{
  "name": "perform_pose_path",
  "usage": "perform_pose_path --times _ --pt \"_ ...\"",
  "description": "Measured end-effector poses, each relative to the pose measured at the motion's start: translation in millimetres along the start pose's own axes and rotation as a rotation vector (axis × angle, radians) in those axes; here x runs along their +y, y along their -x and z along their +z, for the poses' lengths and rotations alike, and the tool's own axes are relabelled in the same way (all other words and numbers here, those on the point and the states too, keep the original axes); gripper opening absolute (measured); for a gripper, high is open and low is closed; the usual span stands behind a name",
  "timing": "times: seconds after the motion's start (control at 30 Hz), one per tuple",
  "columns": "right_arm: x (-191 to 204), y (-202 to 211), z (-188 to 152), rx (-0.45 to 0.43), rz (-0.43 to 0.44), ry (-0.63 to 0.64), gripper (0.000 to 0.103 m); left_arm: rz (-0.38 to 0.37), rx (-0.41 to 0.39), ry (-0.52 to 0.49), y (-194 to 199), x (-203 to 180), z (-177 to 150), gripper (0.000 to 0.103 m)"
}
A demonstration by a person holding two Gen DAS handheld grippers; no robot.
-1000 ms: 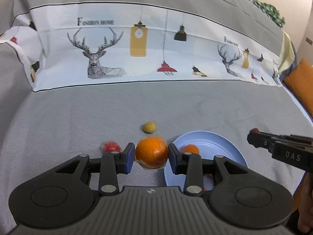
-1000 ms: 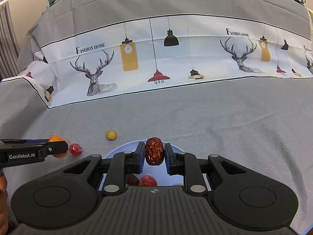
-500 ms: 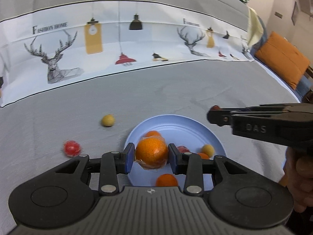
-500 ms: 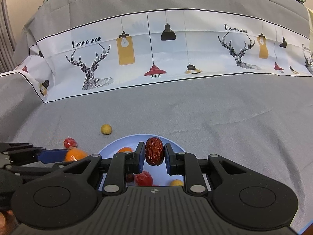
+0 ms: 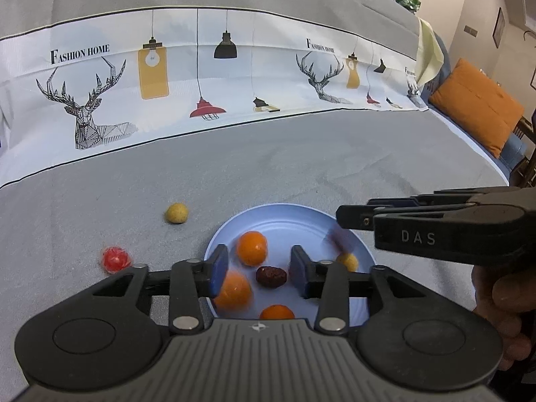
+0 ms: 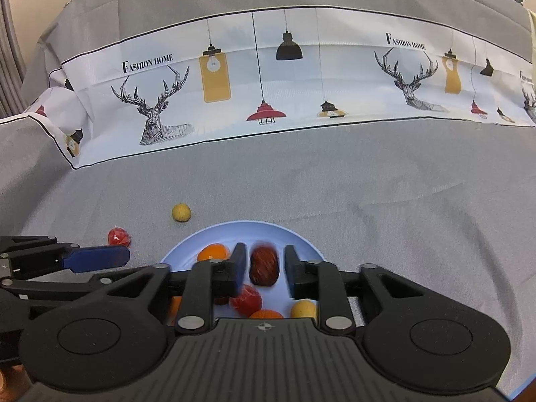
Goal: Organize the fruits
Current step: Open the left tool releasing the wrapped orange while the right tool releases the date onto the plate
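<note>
Fruit is dropping into my blue plate [image 5: 234, 224] right now! My left gripper [image 5: 258, 269] has just been opening, jaws spread, and the blurred orange [image 5: 232, 291] sits below its left pad at the plate's lower left, free of both pads. My right gripper [image 6: 263, 268] has just been opening too; the red date [image 6: 264, 265] hangs blurred between its parted pads, untouched. On the grey cloth [image 5: 301, 160], left of the plate, lie a yellow ball fruit [image 5: 176, 213] and a wrapped red fruit [image 5: 115, 259]

plate [image 5: 268, 212] crowded with fruit, grey cloth [image 5: 301, 157] beyond open
</note>
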State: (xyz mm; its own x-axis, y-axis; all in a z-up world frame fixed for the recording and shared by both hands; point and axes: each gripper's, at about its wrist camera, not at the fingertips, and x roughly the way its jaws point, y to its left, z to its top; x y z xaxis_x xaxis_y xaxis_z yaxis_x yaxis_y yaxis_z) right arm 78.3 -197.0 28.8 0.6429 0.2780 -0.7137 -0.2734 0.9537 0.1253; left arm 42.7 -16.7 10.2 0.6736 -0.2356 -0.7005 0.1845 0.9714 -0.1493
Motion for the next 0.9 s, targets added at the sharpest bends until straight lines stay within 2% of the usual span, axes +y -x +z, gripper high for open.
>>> perform_pose_path --times 0.07,0.27,0.9 --pt "0.1 0.5 -0.3 -0.003 -0.004 -0.001 0.05 0.005 0.001 0.003 -0.2 0.5 0.7 0.048" --pt "-0.9 0.1 -0.6 -0.002 -0.006 -0.004 0.055 0.012 0.0 0.011 0.7 1.9 2.3 0.048" --pt "-2.1 -0.6 -1.8 -0.006 -0.011 -0.007 0.059 0.024 0.002 0.02 1.4 3.6 2.9 0.05"
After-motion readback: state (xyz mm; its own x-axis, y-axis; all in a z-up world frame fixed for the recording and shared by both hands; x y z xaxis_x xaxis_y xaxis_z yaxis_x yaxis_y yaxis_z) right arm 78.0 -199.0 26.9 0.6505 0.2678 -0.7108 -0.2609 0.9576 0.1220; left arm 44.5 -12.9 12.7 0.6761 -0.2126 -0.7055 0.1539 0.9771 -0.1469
